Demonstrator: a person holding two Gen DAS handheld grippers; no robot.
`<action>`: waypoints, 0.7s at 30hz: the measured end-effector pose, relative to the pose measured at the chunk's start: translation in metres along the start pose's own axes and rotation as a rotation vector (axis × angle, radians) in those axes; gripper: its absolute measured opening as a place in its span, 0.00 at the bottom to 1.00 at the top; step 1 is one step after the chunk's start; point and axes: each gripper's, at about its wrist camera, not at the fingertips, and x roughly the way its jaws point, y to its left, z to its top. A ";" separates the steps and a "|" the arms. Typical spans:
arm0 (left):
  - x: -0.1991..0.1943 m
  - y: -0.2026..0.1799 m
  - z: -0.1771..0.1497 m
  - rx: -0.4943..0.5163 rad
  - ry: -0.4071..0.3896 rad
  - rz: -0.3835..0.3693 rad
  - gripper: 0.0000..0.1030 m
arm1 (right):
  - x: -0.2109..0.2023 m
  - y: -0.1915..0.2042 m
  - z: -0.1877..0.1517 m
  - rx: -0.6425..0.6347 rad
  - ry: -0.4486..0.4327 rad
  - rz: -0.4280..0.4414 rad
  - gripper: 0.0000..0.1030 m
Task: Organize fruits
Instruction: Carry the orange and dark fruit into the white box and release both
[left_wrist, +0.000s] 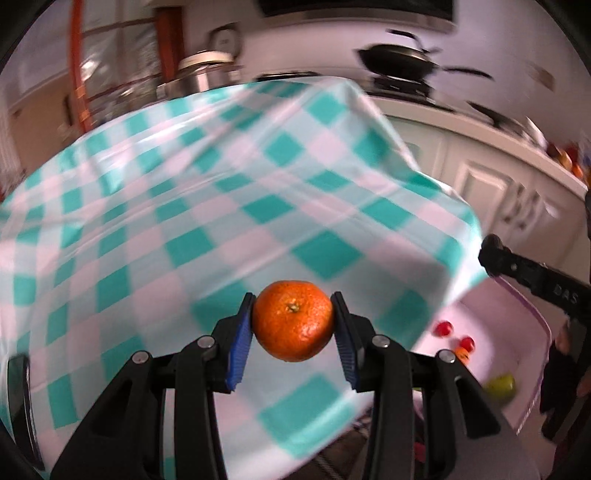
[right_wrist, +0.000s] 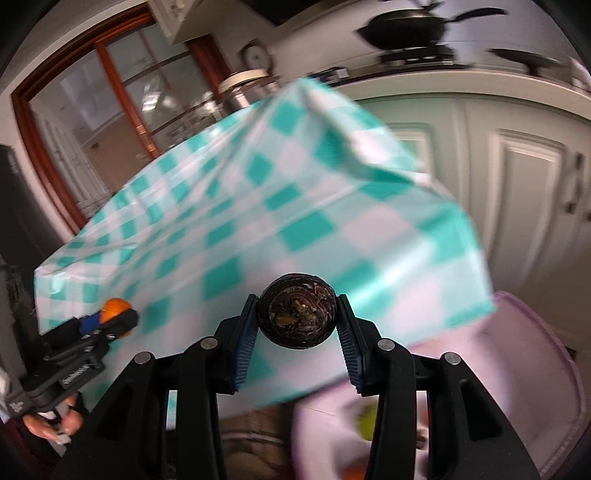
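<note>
My left gripper (left_wrist: 293, 319) is shut on an orange tangerine (left_wrist: 293, 320) and holds it above the teal-and-white checked tablecloth (left_wrist: 207, 206). It also shows in the right wrist view (right_wrist: 110, 317) at the far left with the tangerine (right_wrist: 112, 308). My right gripper (right_wrist: 297, 317) is shut on a dark purple round fruit (right_wrist: 297, 316) above the table's near corner. Its fingers (left_wrist: 496, 258) show at the right edge of the left wrist view. A pale pink bin (left_wrist: 532, 332) below the table's right side holds two red fruits (left_wrist: 443, 328), a small orange one and a green fruit (left_wrist: 502, 386).
The pink bin (right_wrist: 535, 369) shows at the lower right of the right wrist view with a green fruit (right_wrist: 365, 424) inside. White cabinets (right_wrist: 517, 203) stand behind the table. A counter with black pans (left_wrist: 399, 61) runs along the back, with more fruit (left_wrist: 565, 158) at its right end.
</note>
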 end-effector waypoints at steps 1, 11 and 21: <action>0.001 -0.007 0.000 0.019 0.001 -0.013 0.40 | -0.003 -0.012 -0.003 0.013 -0.001 -0.021 0.41; 0.036 -0.143 -0.027 0.364 0.128 -0.287 0.40 | 0.015 -0.121 -0.050 0.077 0.191 -0.343 0.41; 0.132 -0.224 -0.090 0.584 0.455 -0.389 0.40 | 0.060 -0.164 -0.109 -0.014 0.509 -0.502 0.41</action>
